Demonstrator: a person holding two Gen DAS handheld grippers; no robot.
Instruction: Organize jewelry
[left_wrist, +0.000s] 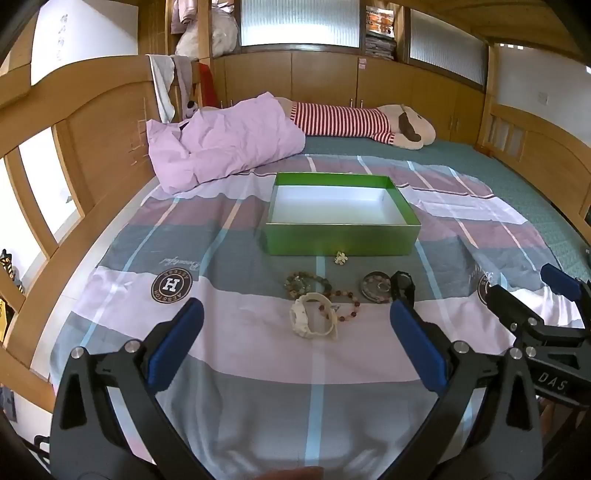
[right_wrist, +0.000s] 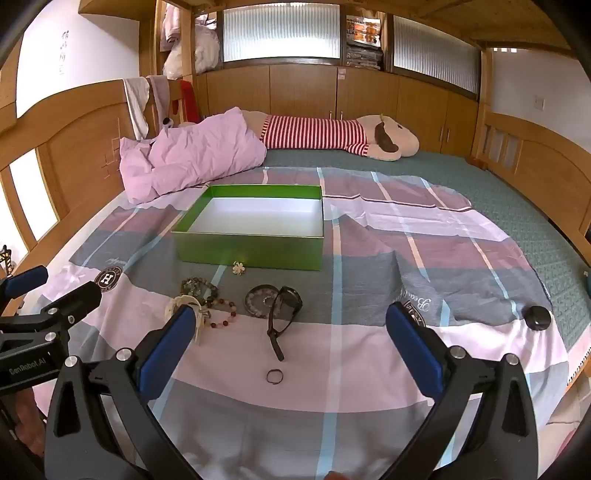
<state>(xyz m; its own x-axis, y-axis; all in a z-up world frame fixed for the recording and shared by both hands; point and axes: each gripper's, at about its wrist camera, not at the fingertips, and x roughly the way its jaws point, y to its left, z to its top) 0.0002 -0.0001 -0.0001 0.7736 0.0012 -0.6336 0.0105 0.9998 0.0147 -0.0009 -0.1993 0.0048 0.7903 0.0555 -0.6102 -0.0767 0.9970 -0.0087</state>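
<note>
An open green box (left_wrist: 341, 240) (right_wrist: 247, 253) with a white inside stands empty on the bed. In front of it lie a small flower-shaped piece (left_wrist: 340, 258) (right_wrist: 239, 268), a greenish bead bracelet (left_wrist: 306, 283) (right_wrist: 197, 287), a reddish bead bracelet (left_wrist: 345, 306) (right_wrist: 223, 314), a cream watch (left_wrist: 314, 320), a round trinket (left_wrist: 376, 287) (right_wrist: 260, 300), dark sunglasses (right_wrist: 282, 314) and a small ring (right_wrist: 274, 376). My left gripper (left_wrist: 295, 332) is open above the sheet, just short of the watch. My right gripper (right_wrist: 291, 332) is open, with the sunglasses and ring ahead between its fingers.
A plaid sheet (left_wrist: 240, 332) covers the near bed. A pink quilt (left_wrist: 221, 147) and a striped plush toy (left_wrist: 351, 123) lie at the back. A small black round object (right_wrist: 537, 317) sits at the right. Wooden bed rails (left_wrist: 55, 184) line both sides.
</note>
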